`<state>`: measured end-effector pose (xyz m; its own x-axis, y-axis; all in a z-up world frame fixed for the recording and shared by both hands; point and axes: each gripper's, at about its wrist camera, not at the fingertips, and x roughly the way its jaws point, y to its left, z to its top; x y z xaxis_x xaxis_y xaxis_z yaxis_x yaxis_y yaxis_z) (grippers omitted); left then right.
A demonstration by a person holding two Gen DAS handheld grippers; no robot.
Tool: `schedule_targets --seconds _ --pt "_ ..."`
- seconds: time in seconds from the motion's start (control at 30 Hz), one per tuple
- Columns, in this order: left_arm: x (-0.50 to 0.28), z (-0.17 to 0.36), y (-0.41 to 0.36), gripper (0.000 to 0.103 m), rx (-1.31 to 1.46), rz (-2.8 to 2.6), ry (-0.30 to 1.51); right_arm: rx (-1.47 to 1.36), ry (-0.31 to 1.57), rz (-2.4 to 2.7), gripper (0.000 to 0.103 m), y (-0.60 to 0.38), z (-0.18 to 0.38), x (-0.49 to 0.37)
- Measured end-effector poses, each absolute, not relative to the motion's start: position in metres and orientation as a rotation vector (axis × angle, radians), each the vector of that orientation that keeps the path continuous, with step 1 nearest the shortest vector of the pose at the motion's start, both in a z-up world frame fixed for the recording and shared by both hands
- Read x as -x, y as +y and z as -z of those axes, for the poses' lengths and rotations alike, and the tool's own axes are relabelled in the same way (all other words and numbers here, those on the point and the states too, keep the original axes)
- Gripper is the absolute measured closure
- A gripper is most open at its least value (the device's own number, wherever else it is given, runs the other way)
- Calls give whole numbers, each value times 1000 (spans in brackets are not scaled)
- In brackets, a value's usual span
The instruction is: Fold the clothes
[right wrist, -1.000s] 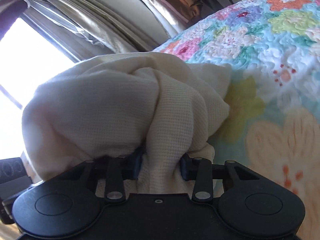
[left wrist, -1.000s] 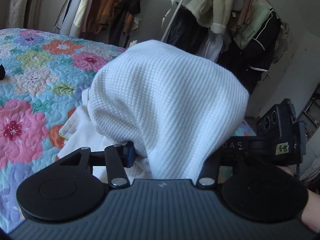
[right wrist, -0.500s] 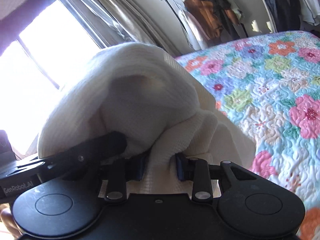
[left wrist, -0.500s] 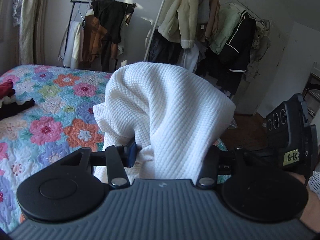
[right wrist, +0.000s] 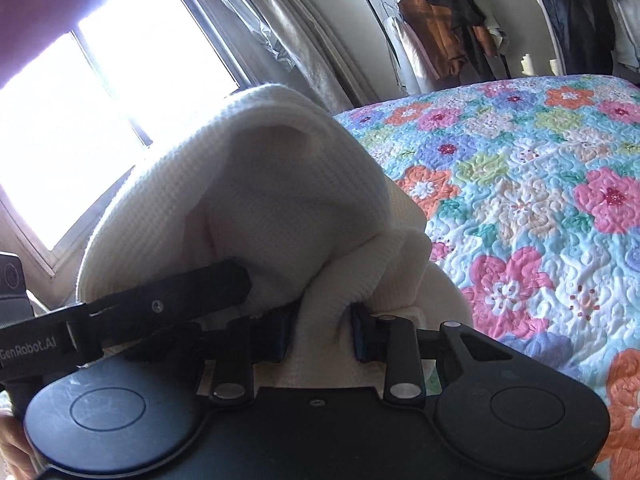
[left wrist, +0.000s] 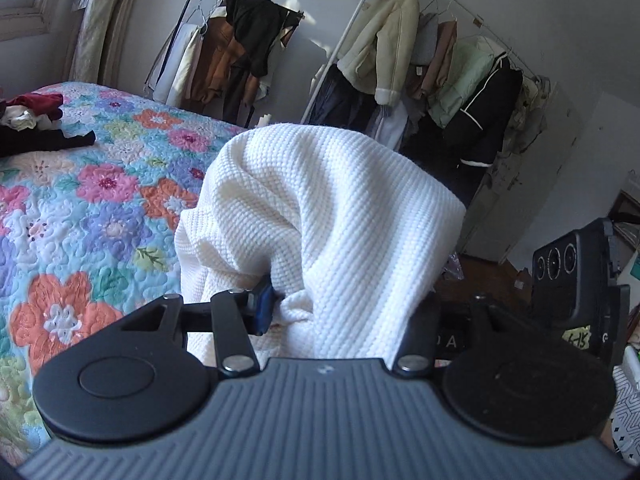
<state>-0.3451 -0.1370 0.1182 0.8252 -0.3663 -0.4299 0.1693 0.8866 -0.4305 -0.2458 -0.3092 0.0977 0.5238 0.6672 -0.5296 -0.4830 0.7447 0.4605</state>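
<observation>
1. My left gripper (left wrist: 340,308) pinches the white garment (left wrist: 336,216), bunched ahead over it.
2. My right gripper (right wrist: 320,332) clamps the same cloth.
3. Advice: spread both apart above the bed (left wrist: 100,208), keeping edges level.

White garment (left wrist: 328,216) lifted higher off quilt (left wrist: 100,200).

Garment (left wrist: 336,216) bunched above bed (left wrist: 100,216); clothes pile (left wrist: 32,124) on bed; racks (left wrist: 248,40) behind.

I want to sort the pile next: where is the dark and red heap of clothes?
In the left wrist view, the heap of clothes lies at the far left edge on the floral quilt, below the window.
</observation>
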Motion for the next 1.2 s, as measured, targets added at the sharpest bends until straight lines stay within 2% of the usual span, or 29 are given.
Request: schedule_targets --seconds 0.23,0.4,0.53,0.6,0.7,0.8,0.87,0.9,0.97,1.03,1.2 --pt "324 -74 -93 57 463 295 655 -140 680 -595 73 -272 -73 245" --pt "293 -52 -41 57 492 232 719 -111 641 -564 90 -244 -61 215" --pt "263 -11 -6 57 441 79 746 -35 662 -379 89 -238 -28 190" --pt "260 8 4 59 384 -17 751 -64 694 -351 83 -246 -15 190" --pt "270 23 24 59 493 -26 715 -140 721 -394 79 -264 2 207" --pt "284 22 36 58 558 10 670 -148 757 -454 70 -269 18 228" --pt "292 14 34 55 518 17 679 -150 782 -511 67 -265 25 236" --pt "297 9 30 55 466 28 686 -154 794 -539 62 -263 28 240" --pt "306 3 21 51 364 35 702 -164 816 -595 49 -259 30 245" --pt "314 0 16 41 325 49 722 -163 846 -649 47 -252 32 247" --pt "323 12 15 25 311 67 750 -79 915 -751 36 -227 46 255"
